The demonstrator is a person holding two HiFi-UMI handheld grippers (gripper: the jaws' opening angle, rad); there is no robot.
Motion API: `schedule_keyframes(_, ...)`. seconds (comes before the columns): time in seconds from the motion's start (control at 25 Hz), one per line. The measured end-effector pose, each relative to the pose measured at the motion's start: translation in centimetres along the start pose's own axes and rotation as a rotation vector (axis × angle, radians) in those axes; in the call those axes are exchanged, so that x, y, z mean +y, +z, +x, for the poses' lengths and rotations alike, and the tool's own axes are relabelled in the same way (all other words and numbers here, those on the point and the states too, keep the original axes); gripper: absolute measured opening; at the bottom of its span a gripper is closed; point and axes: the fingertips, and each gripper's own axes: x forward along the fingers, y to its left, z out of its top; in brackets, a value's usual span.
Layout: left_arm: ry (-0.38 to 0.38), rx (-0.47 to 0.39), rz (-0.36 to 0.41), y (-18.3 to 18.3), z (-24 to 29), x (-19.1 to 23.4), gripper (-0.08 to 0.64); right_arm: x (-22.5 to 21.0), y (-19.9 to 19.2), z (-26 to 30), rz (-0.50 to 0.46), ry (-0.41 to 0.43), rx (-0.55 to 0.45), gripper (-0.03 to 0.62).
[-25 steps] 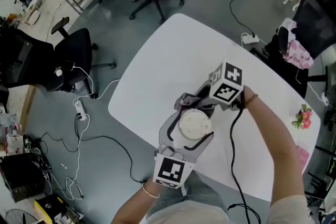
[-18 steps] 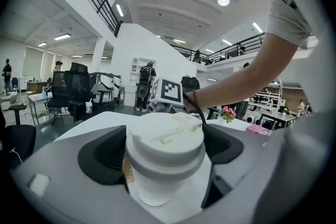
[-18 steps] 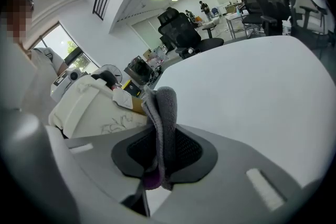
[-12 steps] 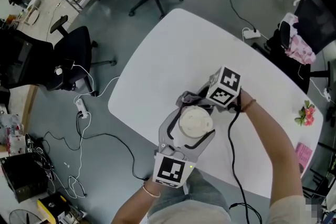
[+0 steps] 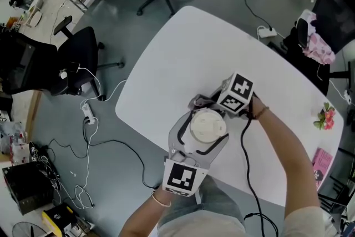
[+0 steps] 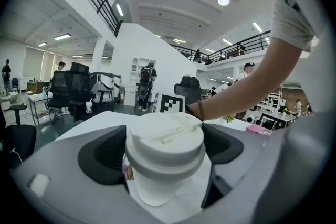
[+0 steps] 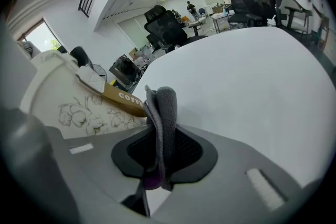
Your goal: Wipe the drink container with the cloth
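Brown band (image 7: 123,98) on the drink container (image 7: 58,93): white letters "COFF", remainder cut off where the cloth (image 7: 164,123) overlaps the container

Your head camera looks steeply down on the table (image 5: 177,58) from well above. Both gripper views sit low and close, looking level along their jaws. All three share the cup (image 5: 207,126) and the tabletop.
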Motion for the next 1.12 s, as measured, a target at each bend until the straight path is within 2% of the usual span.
schedule_keyframes(0.12, 0.0, 0.001, -0.002, 0.0, -0.1, 0.1, 0.451, 0.5, 0.3, -1.3, -0.005, -0.017, -0.037, 0.072)
schedule_keyframes(0.24, 0.001, 0.003, -0.003, 0.0, -0.1, 0.2, 0.451, 1.7, 1.0, -4.1, 0.012, -0.003, -0.118, 0.072)
schedule_keyframes(0.68, 0.009, 0.029, -0.005, -0.3, 0.0, 0.3, 0.451, 6.6, -0.9, -15.3, 0.229, 0.029, -0.564, 0.072)
schedule_keyframes(1.0, 0.02, 0.051, -0.007, -0.4, 0.1, 0.5, 0.451, 8.8, -3.1, -17.6, 0.366, 0.17, -0.806, 0.072)
schedule_keyframes(1.12, 0.023, 0.054, -0.01, -0.4, 0.2, 0.4, 0.451, 9.4, -3.4, -17.3, 0.408, 0.225, -0.863, 0.072)
